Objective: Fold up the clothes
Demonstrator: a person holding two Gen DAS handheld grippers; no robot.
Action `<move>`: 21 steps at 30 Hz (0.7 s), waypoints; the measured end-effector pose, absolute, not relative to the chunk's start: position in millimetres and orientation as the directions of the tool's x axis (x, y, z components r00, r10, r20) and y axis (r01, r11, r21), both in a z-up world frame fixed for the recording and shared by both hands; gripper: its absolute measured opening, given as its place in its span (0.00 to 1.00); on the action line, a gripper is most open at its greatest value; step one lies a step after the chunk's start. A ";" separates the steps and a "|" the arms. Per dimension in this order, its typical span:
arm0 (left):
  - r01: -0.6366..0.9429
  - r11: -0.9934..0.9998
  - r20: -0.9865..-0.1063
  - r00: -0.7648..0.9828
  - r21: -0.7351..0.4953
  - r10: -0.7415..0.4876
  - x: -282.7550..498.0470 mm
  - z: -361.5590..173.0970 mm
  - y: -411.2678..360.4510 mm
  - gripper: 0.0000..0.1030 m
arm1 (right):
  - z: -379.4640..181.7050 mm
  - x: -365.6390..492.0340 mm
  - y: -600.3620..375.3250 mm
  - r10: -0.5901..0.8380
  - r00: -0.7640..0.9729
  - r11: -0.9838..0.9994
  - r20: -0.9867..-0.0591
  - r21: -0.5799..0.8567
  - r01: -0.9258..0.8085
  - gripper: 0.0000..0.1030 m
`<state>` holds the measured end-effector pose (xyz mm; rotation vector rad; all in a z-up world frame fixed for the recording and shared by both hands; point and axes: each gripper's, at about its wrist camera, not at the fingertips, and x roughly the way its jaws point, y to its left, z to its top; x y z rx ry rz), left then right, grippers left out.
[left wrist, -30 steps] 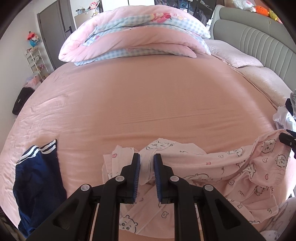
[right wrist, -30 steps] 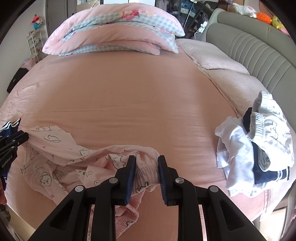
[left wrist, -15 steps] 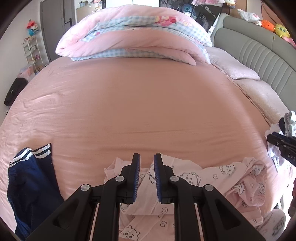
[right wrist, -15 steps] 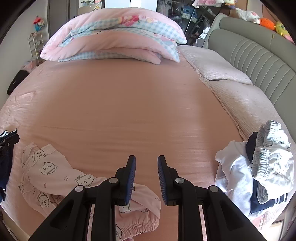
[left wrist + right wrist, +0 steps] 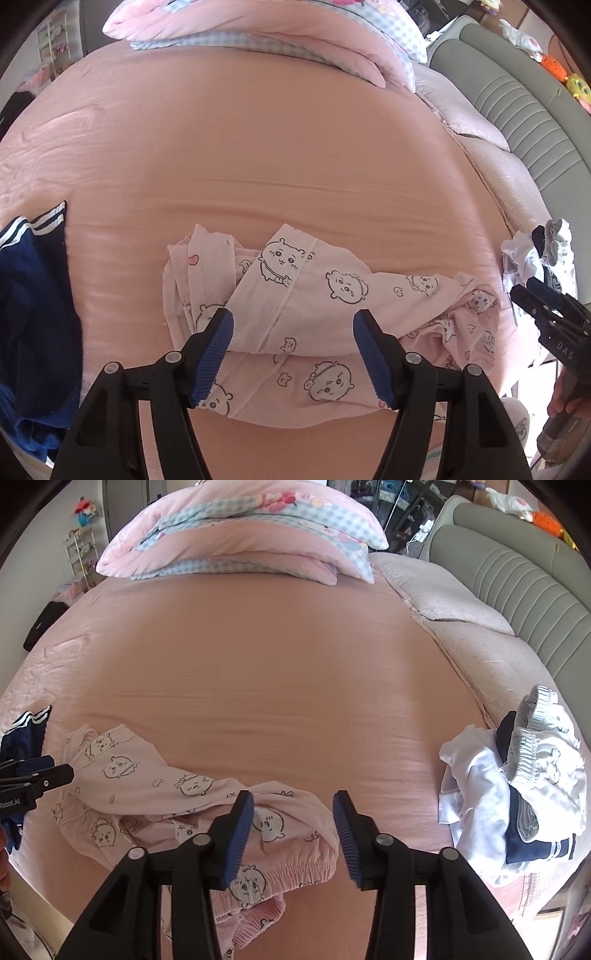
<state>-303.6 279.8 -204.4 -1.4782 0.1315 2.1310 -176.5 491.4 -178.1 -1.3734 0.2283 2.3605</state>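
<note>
Pink pyjama trousers with cartoon faces [image 5: 314, 302] lie loosely folded on the pink bed sheet [image 5: 277, 147], near its front edge. My left gripper [image 5: 293, 325] is open and empty, its jaws wide apart just above the cloth. My right gripper [image 5: 293, 806] is also open and empty, above the elastic waistband end [image 5: 288, 871] of the trousers [image 5: 147, 794]. The right gripper shows at the right edge of the left wrist view [image 5: 546, 306]. The left gripper shows at the left edge of the right wrist view [image 5: 33, 775].
A navy garment with white stripes [image 5: 33, 295] lies at the left. A pile of white and navy clothes [image 5: 524, 786] sits at the right. A folded pink and blue checked duvet [image 5: 240, 531] lies at the far end. A grey headboard [image 5: 517, 587] and pillows [image 5: 443, 594] stand at the right.
Both grippers let go of the pink trousers, which dropped onto the bed, and then opened wide. Both have drawn back a little above the cloth.
</note>
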 end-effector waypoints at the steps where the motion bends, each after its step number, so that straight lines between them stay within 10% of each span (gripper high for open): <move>1: -0.476 -0.854 -0.893 -0.260 -0.212 0.367 -301.6 -205.9 278.2 0.64 | -178.1 -173.3 490.7 0.250 -0.440 -0.907 -0.863 -0.048 -0.419 0.55; 21: -0.505 -0.863 -0.893 -0.384 -0.011 0.236 -265.8 -237.3 270.1 0.64 | -225.4 -130.4 480.6 0.039 -0.447 -0.833 -0.894 0.218 -0.509 0.65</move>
